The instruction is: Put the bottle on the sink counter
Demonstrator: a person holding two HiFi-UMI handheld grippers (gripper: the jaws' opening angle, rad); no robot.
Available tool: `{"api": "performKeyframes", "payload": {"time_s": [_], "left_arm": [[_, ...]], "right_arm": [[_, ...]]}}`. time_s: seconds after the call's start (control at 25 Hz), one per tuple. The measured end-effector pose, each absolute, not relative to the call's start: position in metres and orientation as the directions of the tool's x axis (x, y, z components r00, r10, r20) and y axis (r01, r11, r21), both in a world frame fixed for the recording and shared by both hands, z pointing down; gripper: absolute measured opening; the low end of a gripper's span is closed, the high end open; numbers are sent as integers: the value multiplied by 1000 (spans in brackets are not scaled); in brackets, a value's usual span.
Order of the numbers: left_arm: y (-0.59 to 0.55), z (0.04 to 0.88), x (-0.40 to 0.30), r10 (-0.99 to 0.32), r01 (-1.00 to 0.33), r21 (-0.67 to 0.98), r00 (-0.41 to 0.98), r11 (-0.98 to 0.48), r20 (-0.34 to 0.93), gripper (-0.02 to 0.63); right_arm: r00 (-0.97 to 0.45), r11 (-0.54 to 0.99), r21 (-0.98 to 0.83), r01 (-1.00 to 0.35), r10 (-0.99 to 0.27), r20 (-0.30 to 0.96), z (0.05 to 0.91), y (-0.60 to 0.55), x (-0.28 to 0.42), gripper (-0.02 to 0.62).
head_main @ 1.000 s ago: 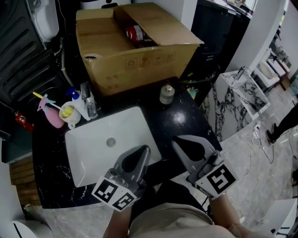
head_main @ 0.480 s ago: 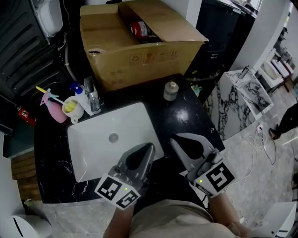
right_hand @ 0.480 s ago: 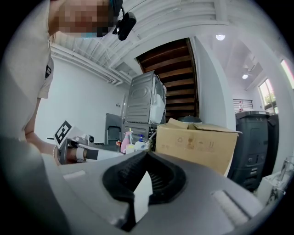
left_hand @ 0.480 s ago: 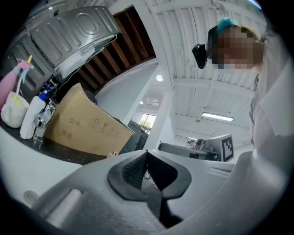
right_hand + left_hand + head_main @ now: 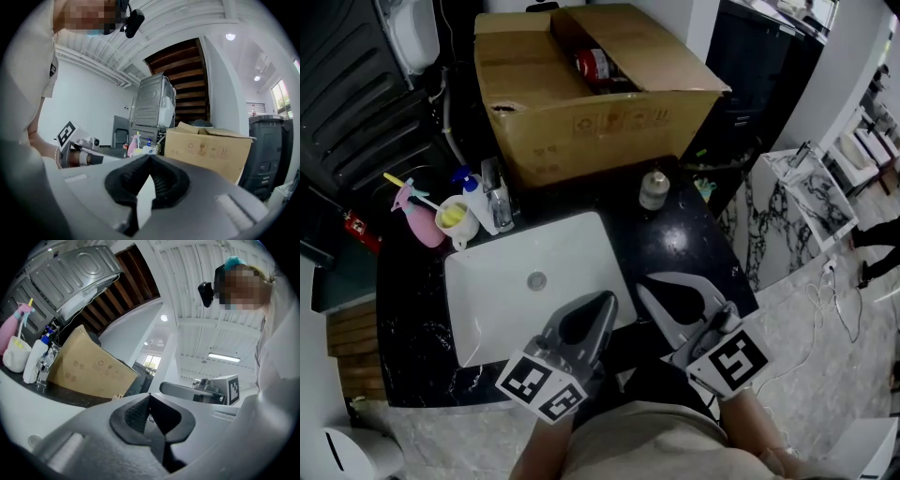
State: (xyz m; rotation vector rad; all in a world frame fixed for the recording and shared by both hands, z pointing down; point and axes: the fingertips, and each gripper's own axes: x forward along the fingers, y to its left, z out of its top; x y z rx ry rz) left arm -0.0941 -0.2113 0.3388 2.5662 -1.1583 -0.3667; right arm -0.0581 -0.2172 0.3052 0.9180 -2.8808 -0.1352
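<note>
A cardboard box (image 5: 581, 122) stood open at the back of the black sink counter (image 5: 680, 246), behind the white sink (image 5: 502, 305). The left gripper (image 5: 607, 299) and right gripper (image 5: 645, 290), both closed on nothing, hung side by side at the counter's front edge. A small pale bottle (image 5: 653, 190) stood upright on the counter just before the box, well ahead of the right gripper.

red btl (image 5: 596, 66) part-hidden in box (image 5: 581, 122), label unreadable
</note>
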Motion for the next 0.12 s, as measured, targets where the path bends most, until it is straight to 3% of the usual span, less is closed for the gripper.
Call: {"api": "performKeyframes", "payload": {"time_s": [0.12], "left_arm": [[-210, 339, -90, -752, -678, 366, 651, -638, -106, 6]], "right_arm": [[-819, 822, 104, -560, -569, 79, 306, -217, -60, 3]]}}
